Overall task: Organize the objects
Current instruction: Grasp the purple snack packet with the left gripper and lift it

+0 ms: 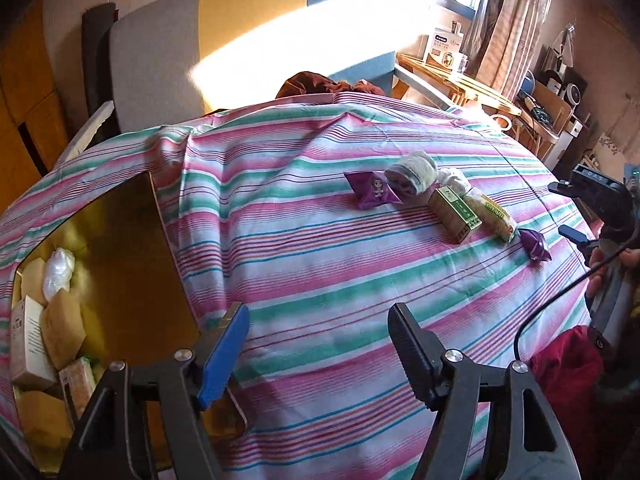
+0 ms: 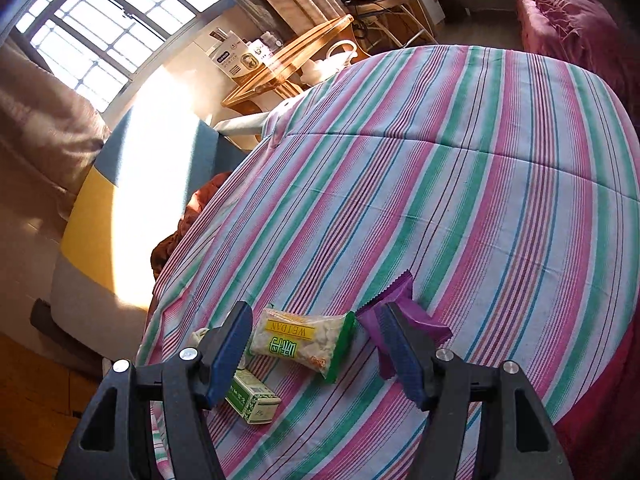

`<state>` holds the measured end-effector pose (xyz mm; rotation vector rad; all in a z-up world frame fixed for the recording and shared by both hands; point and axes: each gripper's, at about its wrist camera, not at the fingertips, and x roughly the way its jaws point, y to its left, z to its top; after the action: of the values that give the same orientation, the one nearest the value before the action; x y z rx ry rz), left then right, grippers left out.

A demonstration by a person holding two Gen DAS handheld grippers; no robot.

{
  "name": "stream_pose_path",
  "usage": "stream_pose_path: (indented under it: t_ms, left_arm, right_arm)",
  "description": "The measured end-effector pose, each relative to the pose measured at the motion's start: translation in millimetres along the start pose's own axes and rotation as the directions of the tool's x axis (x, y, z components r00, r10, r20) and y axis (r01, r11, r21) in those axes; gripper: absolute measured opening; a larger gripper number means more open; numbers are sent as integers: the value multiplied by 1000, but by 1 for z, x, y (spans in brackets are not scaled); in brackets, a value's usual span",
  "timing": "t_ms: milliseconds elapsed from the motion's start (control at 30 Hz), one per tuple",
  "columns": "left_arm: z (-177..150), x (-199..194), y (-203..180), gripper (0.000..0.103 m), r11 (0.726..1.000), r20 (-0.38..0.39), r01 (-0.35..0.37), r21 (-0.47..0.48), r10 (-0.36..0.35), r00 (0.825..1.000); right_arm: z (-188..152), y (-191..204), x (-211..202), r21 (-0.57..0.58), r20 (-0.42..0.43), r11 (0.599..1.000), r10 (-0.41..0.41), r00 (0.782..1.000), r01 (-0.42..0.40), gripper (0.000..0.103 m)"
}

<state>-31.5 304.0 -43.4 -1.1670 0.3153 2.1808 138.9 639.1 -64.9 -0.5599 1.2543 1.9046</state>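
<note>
Part done: your gold box (image 1: pixel 120 240) at nine o'clock already held several packets. Six items waited at two o'clock, among them the snack bag (image 2: pixel 300 340) and green carton (image 2: pixel 252 400). Your left claw (image 1: pixel 320 344) gaped empty; your right claw (image 2: pixel 316 344) stood wide over the bag, gripping nothing.

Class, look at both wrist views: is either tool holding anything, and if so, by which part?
Nothing is held. The left tool is open over bare striped cloth; the right tool is open above the snack packet.
</note>
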Motion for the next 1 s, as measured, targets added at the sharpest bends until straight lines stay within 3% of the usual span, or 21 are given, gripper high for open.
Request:
stream_pose_path:
  t_ms: [100, 433, 633, 933, 967, 1000]
  left_arm:
    - [13, 18, -5, 62, 1000, -15, 19, -12, -19, 1000]
    - [59, 87, -17, 56, 996, -82, 26, -80, -32, 996]
    - [88, 117, -35, 56, 997, -86, 28, -66, -34, 996]
    - [120, 165, -57, 59, 1000, -108, -22, -5, 21, 994]
    - [122, 173, -58, 59, 1000, -118, -26, 2, 26, 993]
    - [124, 179, -59, 50, 1000, -123, -29, 7, 29, 992]
  right_arm:
    - [-4, 7, 4, -21, -34, 1000, 23, 999, -24, 68]
    - [-20, 29, 14, -101, -130, 990, 83, 988, -97, 68]
    - [-27, 34, 20, -110, -186, 985, 111, 976, -133, 68]
    - [-31, 42, 24, -128, -207, 980, 124, 970, -153, 68]
    - [-31, 42, 24, -128, -206, 980, 124, 971, -152, 68]
    - [-31, 42, 24, -131, -206, 980, 122, 971, -151, 68]
